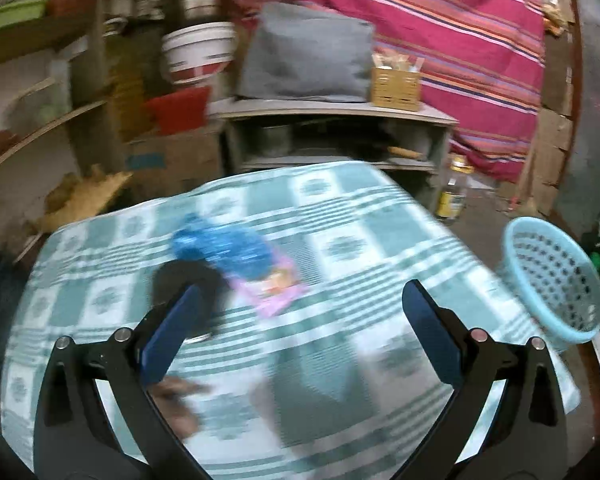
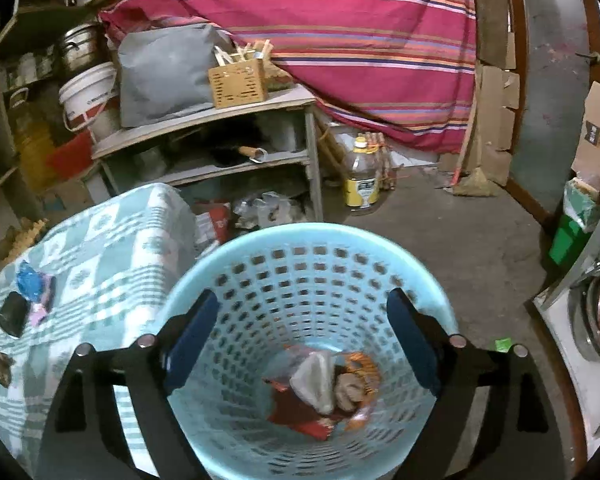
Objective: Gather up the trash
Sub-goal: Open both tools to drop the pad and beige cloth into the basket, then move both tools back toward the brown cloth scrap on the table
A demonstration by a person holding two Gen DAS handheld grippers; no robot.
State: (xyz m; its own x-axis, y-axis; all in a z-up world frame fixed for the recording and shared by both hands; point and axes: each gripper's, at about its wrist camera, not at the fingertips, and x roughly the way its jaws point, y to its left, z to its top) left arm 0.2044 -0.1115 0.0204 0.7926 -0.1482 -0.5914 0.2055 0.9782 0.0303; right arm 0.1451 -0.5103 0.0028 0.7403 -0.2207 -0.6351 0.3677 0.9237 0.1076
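Part of the collecting looks done: the light blue perforated basket (image 2: 312, 276) standing on the floor just beside the counter (image 2: 112, 240) already has wrappers (image 2: 324, 388) lying at its bottom, a silvery one, an orange one and something red among them. The right hand-held gripper (image 2: 304, 340) hangs over the basket's mouth with its jaws spread wide and nothing between them, so whatever it carried is, I judge, among that heap.

Trash is left on the counter's green-and-white checked cloth. A crumpled blue wrapper (image 1: 220, 248) lies partly over a pink packet (image 1: 276, 292), with a dark flat piece (image 1: 180, 284) touching them on the left, and a brown scrap (image 1: 180, 396) lies nearer the camera. The left hand-held gripper (image 1: 300, 336) is over the cloth, jaws fully apart and empty, pointed toward that cluster; picking those pieces up and carrying them to the basket seems to be what remains.

As for writing, the left view is smeared, so nothing on the packets can be read. The bottle (image 2: 362, 184) on the floor has a yellow label and the white bucket (image 2: 88, 96) has red print, both too small to make out
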